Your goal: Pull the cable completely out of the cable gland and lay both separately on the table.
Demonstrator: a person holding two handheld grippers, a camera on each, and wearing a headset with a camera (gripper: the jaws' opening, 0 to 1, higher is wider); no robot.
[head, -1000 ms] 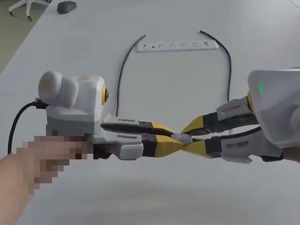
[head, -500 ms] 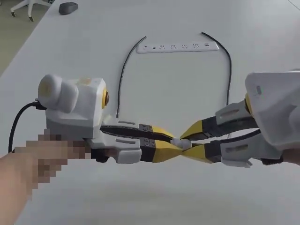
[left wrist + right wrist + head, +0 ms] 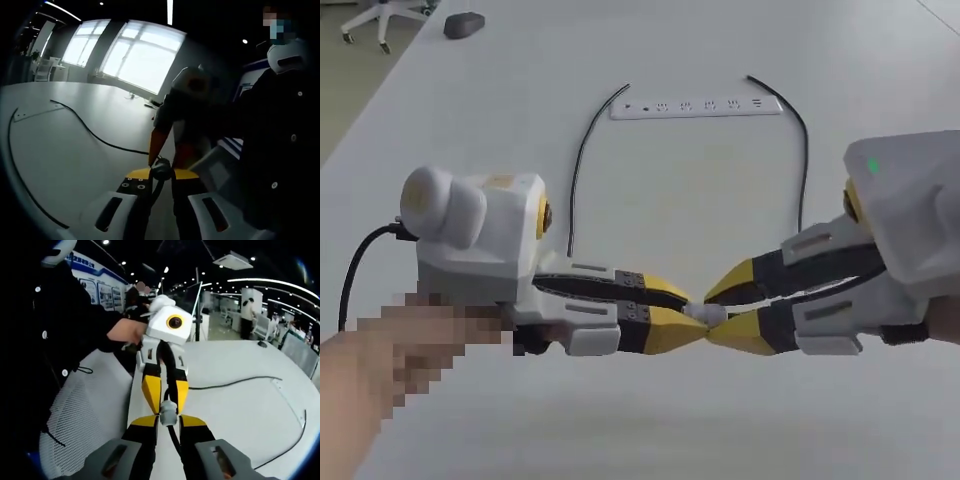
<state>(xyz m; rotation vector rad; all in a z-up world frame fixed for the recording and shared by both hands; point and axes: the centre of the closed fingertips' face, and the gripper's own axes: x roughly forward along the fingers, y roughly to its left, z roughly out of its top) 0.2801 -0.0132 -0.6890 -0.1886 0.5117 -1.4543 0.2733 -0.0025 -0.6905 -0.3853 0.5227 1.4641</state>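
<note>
A small white cable gland [image 3: 705, 314] hangs above the table where the two grippers meet tip to tip. My left gripper [image 3: 692, 312] comes in from the left and is shut on the gland [image 3: 161, 169]. From the right, my right gripper [image 3: 718, 316] is shut at the gland's other end. In the right gripper view the gland [image 3: 168, 413] sits at my jaw tips. A black cable [image 3: 175, 437] runs from it back between those jaws. In the left gripper view a short black cable [image 3: 154, 196] also runs back between the jaws.
A white power strip [image 3: 695, 105] lies at the far middle of the white table [image 3: 650, 430]. A loose black cable [image 3: 575, 170] lies to the left of it and another black cable [image 3: 804, 150] to the right. A dark object [image 3: 464, 24] sits at the far left.
Both grippers, still tip to tip on the gland, have sunk slightly in the head view. The grip looks unchanged.
</note>
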